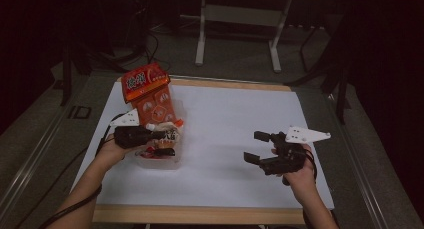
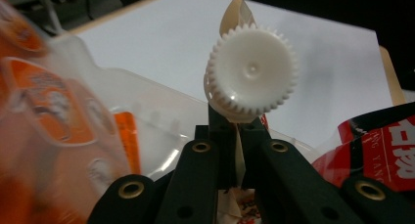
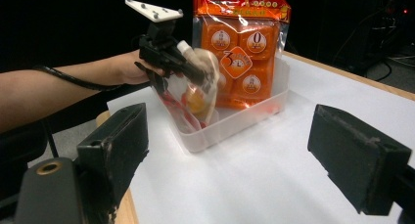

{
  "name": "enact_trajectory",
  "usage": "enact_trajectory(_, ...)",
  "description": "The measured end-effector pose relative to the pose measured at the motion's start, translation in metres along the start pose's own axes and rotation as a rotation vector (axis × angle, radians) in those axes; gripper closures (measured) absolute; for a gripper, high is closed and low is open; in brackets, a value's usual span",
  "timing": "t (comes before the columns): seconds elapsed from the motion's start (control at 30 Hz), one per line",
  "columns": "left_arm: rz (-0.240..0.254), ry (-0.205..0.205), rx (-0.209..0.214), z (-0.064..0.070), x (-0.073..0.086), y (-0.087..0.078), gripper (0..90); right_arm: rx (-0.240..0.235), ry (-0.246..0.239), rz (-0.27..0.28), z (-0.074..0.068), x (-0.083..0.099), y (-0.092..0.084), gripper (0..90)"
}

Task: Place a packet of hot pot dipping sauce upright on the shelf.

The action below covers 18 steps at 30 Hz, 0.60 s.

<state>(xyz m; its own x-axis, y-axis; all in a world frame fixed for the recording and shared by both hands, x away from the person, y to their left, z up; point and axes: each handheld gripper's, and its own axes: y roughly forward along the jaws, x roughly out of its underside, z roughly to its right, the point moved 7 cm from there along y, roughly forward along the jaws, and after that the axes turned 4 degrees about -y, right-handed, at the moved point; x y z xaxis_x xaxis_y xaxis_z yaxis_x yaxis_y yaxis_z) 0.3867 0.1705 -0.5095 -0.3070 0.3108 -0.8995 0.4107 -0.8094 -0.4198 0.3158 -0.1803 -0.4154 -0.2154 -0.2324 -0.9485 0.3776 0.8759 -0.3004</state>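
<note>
A spouted pouch (image 3: 198,82) hangs clamped in the left gripper (image 2: 238,136), its jaws shut on the flat neck just under the white cap (image 2: 252,72), over the near end of a clear bin (image 3: 230,123). An orange pack (image 3: 240,48) already stands on end in the bin, just beyond the gripper's fingertips. By the look of it the packing is partly done: the pack is stowed, while the pouch is low over the rim and apparently only partway in, not yet released. The left hand (image 1: 112,150) reaches in level from the bin's side, the gripper pointing across it. Well apart on the bare white sheet (image 1: 225,124), the right gripper (image 1: 260,148) hangs just above the surface with jaws wide and nothing between them, aimed toward the bin.
</note>
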Motion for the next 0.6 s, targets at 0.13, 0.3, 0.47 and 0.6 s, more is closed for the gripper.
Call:
enact_trajectory(0.13,-0.005,0.003,-0.021,-0.001,-0.001,-0.004,89.1,0.003,0.002,0.001,0.001,0.0,0.0,15.0)
enact_trajectory(0.3,-0.009,-0.003,-0.014,0.001,-0.001,-0.006,89.1,0.0,0.003,0.0,0.0,0.0,0.001,15.0)
enact_trajectory(0.47,0.011,-0.003,-0.004,0.006,0.001,-0.011,87.0,0.0,0.002,-0.003,0.0,0.001,0.002,15.0)
enact_trajectory(0.6,0.01,0.011,-0.014,0.008,0.002,-0.017,87.6,-0.001,0.004,0.0,0.0,0.0,0.002,15.0)
